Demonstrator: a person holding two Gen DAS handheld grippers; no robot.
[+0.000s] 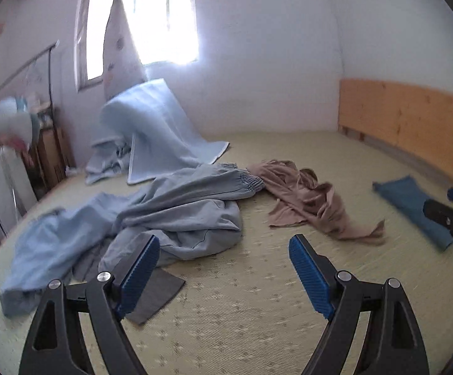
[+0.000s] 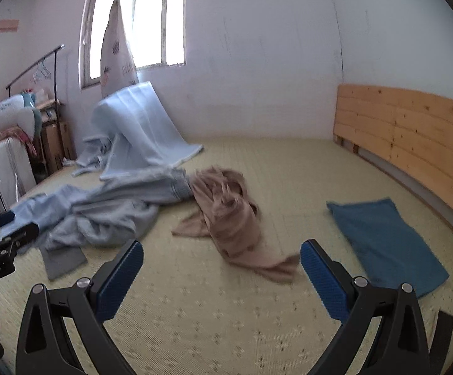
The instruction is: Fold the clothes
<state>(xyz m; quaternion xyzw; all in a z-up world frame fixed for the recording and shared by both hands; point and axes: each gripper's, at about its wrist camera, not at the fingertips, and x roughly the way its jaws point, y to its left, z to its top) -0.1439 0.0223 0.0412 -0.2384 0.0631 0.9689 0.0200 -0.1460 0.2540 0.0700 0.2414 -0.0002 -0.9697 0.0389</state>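
Note:
A crumpled tan garment (image 1: pixel 307 200) (image 2: pixel 229 218) lies in the middle of the bed mat (image 1: pixel 242 297) (image 2: pixel 214 306). Left of it lies a rumpled light blue garment (image 1: pixel 176 215) (image 2: pixel 107 212) with a grey piece (image 1: pixel 154 293) (image 2: pixel 64 262) under its near edge. A folded dark blue cloth (image 1: pixel 416 206) (image 2: pixel 385 243) lies flat at the right. My left gripper (image 1: pixel 224 247) is open and empty, above the mat near the light blue garment. My right gripper (image 2: pixel 221 254) is open and empty, just short of the tan garment's near tip.
A pale blue blanket (image 1: pixel 157 131) (image 2: pixel 139 128) is heaped at the far corner under the window. A wooden headboard (image 1: pixel 413 125) (image 2: pixel 413 131) runs along the right. A clothes rack, a white suitcase (image 2: pixel 7 172) and plush toys stand at the left.

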